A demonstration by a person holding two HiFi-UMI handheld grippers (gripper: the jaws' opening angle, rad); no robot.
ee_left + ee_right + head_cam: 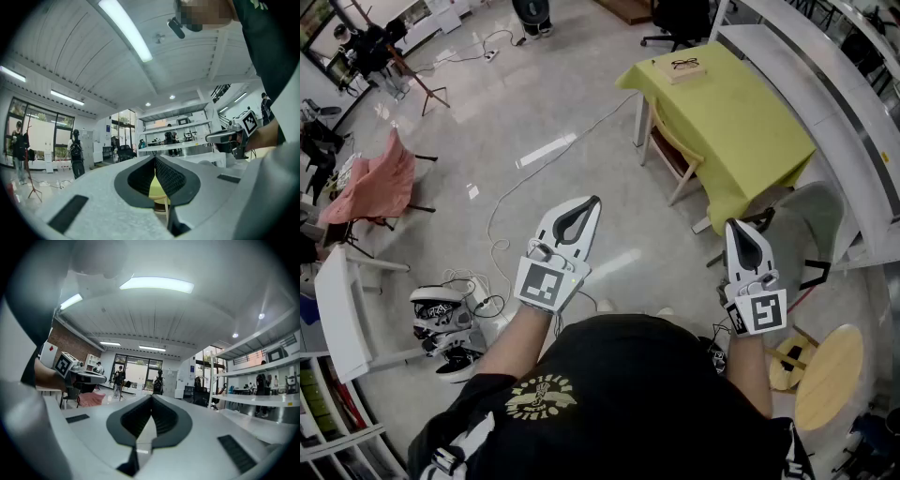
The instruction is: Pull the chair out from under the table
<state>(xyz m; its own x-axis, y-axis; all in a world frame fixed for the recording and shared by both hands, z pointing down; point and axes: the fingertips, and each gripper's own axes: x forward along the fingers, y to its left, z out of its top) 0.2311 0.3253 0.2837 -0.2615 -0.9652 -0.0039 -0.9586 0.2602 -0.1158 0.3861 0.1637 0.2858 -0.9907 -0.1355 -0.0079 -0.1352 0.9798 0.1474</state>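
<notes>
**approach in hand, chair not yet reached**

the step in hand looks like the approach, since nothing is gripped yet.

- **table:** one table (741, 112), under a yellow-green cloth, stands ahead of the person.
- **chair:** one wooden chair (673, 155), the task's thing, is tucked under the table's left side. its back shows just beside the cloth edge.
- **other chairs:** one grey chair (814, 220) sits at the table's near corner. one draped chair (370, 187) stands well apart to the table's left.
- **stool:** one round stool (831, 375) stands off the table's near end, closer to the person.
- **grippers:** there are two, the left gripper (593, 202) and the right gripper (737, 225). both are held level, well short of the table, each with its jaws closed together on nothing.
- **box:** one small box (680, 68) lies on the table's far end.

the next move likely calls for stepping up to the table's left side and opening one pair of jaws. they would then close on the chair's back rail. the chair should probably be drawn straight away from the table, so its legs clear the hanging cloth.
</notes>
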